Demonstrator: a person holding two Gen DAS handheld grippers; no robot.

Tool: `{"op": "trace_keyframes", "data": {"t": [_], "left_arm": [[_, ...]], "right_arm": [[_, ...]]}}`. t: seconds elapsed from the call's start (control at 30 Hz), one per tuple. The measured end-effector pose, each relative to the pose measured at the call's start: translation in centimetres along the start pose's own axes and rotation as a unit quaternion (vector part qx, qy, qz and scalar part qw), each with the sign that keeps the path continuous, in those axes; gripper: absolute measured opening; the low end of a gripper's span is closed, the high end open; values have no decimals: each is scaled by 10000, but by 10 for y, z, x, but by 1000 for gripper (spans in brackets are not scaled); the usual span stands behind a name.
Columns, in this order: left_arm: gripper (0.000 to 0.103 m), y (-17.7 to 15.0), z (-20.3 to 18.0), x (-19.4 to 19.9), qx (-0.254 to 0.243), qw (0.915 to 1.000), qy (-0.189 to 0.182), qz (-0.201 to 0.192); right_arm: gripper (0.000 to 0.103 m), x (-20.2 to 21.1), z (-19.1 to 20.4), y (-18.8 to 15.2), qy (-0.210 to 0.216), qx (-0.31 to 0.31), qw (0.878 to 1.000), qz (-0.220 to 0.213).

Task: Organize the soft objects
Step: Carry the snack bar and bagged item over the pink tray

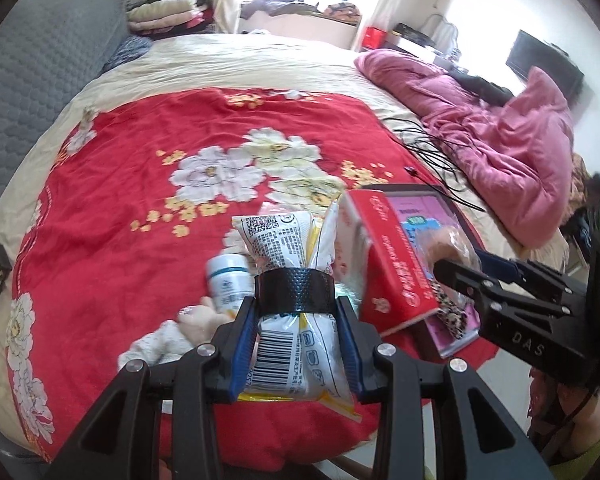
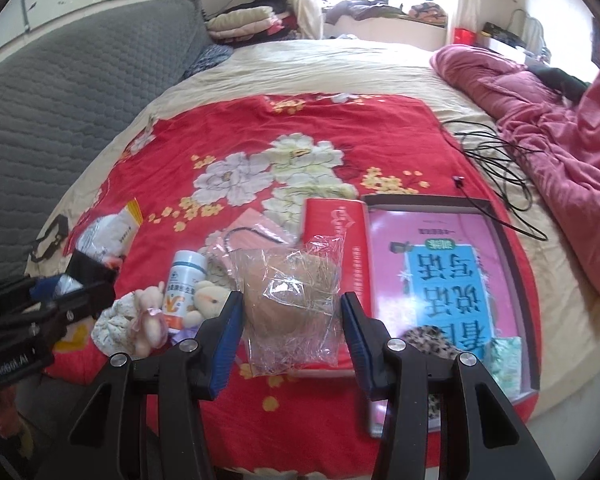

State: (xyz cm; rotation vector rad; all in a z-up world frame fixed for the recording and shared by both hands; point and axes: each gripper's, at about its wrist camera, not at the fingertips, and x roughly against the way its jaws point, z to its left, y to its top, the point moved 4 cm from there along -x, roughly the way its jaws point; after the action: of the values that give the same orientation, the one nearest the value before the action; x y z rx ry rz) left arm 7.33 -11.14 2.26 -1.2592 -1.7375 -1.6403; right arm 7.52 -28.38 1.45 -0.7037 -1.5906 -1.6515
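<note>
My left gripper (image 1: pixel 296 312) is shut on a white and yellow snack packet (image 1: pixel 290 344), pinching its middle and holding it above the red floral blanket (image 1: pixel 140 200). The packet also shows at the left of the right wrist view (image 2: pixel 108 236). My right gripper (image 2: pixel 290 312) is open, with a clear bag holding a brown bun (image 2: pixel 292 300) between its fingers; the bag lies partly on a red book (image 2: pixel 340 232). Small plush bears (image 2: pixel 150 312) and a floral pouch (image 2: pixel 112 328) lie beside a white bottle (image 2: pixel 182 284).
A dark tray (image 2: pixel 500 216) holding a pink and blue book (image 2: pixel 440 272) and a leopard-print item (image 2: pixel 428 340) lies on the right. Black cables (image 2: pixel 496 160) and a pink quilt (image 2: pixel 560 140) lie further right. A grey headboard (image 2: pixel 60 100) stands left.
</note>
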Motion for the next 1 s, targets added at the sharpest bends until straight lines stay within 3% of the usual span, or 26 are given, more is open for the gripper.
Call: {"op": "trace_keyframes", "data": {"t": [0.6, 1.0], "left_arm": [[39, -4, -79, -2, -658, 9975, -242, 32], [39, 2, -127, -26, -959, 9941, -441, 232]], "right_arm": [[50, 45, -73, -14, -335, -540, 9974, -352], [50, 53, -122, -27, -463, -896, 9942, -382]]}}
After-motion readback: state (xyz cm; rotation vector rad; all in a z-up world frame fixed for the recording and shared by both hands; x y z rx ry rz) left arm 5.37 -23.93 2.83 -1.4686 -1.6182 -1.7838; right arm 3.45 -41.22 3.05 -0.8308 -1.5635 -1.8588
